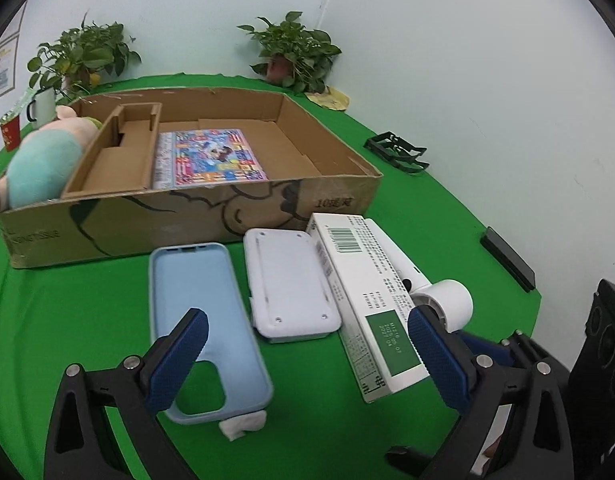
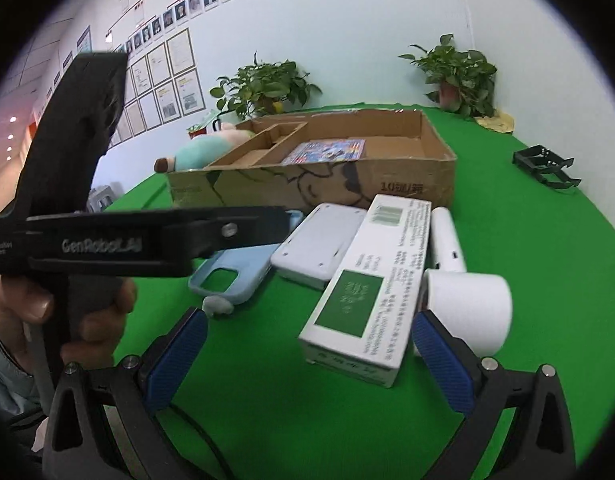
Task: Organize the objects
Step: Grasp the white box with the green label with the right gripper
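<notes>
My right tongs [image 2: 309, 354] and left tongs [image 1: 307, 350] are wide open and empty, with the long white box [image 2: 367, 286] pointing away just ahead of the right.

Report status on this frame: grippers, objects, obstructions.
Left gripper open, empty. Right gripper open, empty. Phone case, white case, carton outside cardboard box. Nothing blocking.
</notes>
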The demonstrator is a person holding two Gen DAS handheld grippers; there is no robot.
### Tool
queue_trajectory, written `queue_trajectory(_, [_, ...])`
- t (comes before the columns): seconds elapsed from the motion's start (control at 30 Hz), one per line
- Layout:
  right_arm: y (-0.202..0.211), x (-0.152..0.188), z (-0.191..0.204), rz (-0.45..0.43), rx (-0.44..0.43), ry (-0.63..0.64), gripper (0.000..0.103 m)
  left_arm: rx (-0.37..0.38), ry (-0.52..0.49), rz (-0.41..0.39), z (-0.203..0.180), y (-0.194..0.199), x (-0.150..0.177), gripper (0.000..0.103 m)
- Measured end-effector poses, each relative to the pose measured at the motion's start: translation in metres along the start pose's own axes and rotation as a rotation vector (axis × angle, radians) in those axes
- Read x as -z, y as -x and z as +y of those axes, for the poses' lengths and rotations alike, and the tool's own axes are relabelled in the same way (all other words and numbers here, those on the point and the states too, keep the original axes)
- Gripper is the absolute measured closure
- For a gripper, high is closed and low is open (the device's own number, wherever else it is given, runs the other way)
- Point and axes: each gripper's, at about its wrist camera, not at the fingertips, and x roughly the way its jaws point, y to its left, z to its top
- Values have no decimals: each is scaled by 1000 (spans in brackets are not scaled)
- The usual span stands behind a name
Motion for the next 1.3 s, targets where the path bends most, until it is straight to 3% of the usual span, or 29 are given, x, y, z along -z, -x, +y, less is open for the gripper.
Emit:
queue_trajectory(0.23, [-11,2,-12,60,38,-66,10,156,29,92,-4,-32,0,18])
queue_trajectory(0.47, [-21,3,-17,91,99,-94,37,305,56,178,-13,-55,4,38])
queue_trajectory(0.7, [-7,14,-25,88,70,-98,38,375,57,245,-26,-57,21,42])
queue_trajectory(0.9, [22,35,-31,118,22,-36,36,433,67,360,-35,-61,43,42])
queue_trajectory(1.03, [23,40,-28,152,31,-34,34,456,192,353,-15,-73,33,42])
queue_trajectory(1.2, [14,30,-15,116,88,-5,34,438,208,344,-9,-81,23,42])
queue_trajectory(1.3, [2,24,-22,144,126,-64,32,451,232,343,-7,-84,24,42])
